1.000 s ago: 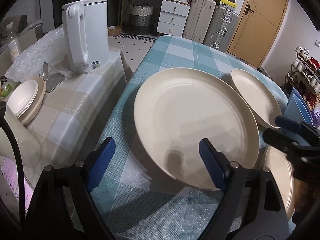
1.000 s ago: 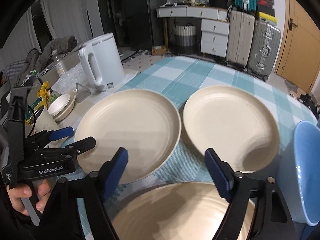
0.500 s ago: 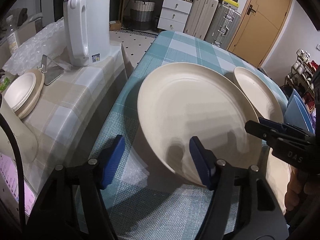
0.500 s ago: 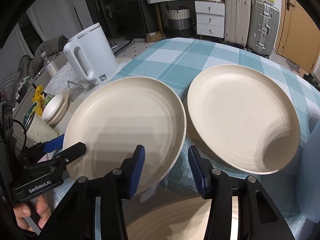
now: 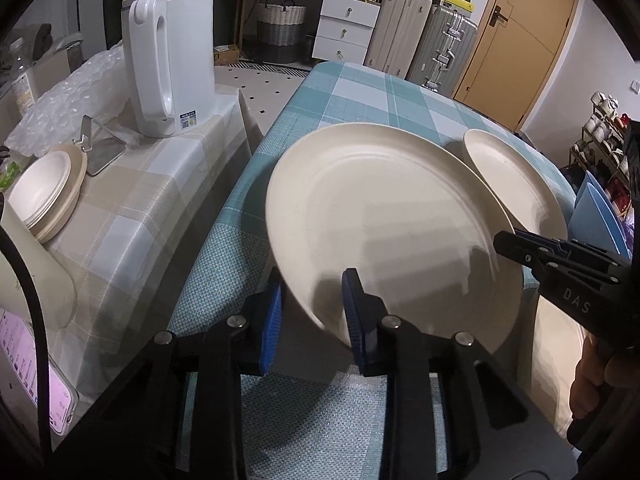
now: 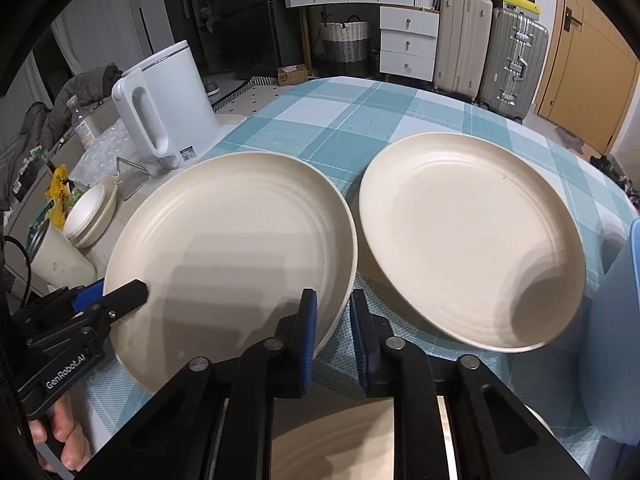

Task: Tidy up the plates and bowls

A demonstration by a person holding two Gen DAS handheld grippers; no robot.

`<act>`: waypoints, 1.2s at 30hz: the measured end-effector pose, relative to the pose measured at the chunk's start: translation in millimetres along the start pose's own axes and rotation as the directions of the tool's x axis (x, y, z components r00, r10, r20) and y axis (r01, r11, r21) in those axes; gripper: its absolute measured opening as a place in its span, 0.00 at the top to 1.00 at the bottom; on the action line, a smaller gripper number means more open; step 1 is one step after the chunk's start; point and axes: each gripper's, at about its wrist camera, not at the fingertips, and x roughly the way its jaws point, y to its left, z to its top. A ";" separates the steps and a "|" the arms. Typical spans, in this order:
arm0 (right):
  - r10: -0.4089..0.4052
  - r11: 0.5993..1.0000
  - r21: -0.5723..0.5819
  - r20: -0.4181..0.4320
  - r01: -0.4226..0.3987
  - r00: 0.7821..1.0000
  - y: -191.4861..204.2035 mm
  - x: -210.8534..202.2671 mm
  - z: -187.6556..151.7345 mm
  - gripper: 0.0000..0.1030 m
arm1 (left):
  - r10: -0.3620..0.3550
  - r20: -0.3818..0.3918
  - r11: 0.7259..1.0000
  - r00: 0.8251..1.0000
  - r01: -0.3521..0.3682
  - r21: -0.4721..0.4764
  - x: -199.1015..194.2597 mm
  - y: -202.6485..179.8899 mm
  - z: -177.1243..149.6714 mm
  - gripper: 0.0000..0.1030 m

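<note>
Nearest, in the right wrist view, a cream plate is seen under the right gripper, mostly hidden by its black frame. The right gripper's blue pads are nearly closed on the near right rim of the big left plate; the rim sits between the pads, w/ a sliver of gap on the right side, so firm contact on both pads can't be confirmed. The left gripper is seen clamped on the same plate at its near left rim: one pad under, one pad on top, jaws narrow. The plate is tilted, its near edge lifted off the teal checked tablecloth.

Just right of it a second cream plate lies on the cloth, the two rims almost touching. A light blue bowl is cut off at the right edge of the frame.

To the left, on a beige checked side table, a stack of small cream bowls is placed near a paper cup. Farther back a white kettle stands upright, w/ a metal stand beside it & bubble wrap behind.

Far off, a white drawer unit, a woven basket, suitcases & a wooden door are seen.
</note>
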 end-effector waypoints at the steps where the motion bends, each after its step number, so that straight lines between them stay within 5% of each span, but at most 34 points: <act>1: -0.006 1.000 -0.005 0.001 0.006 1.000 1.0 0.2 -0.1 0.85 | 0.002 0.000 1.000 1.000 -0.002 0.001 0.0 -0.2 0.1 0.75; 36: -0.038 0.999 -0.009 0.063 0.039 0.997 4.2 -39.5 -0.3 0.85 | -0.006 0.069 0.999 0.998 0.004 0.039 -44.1 -19.8 2.0 0.75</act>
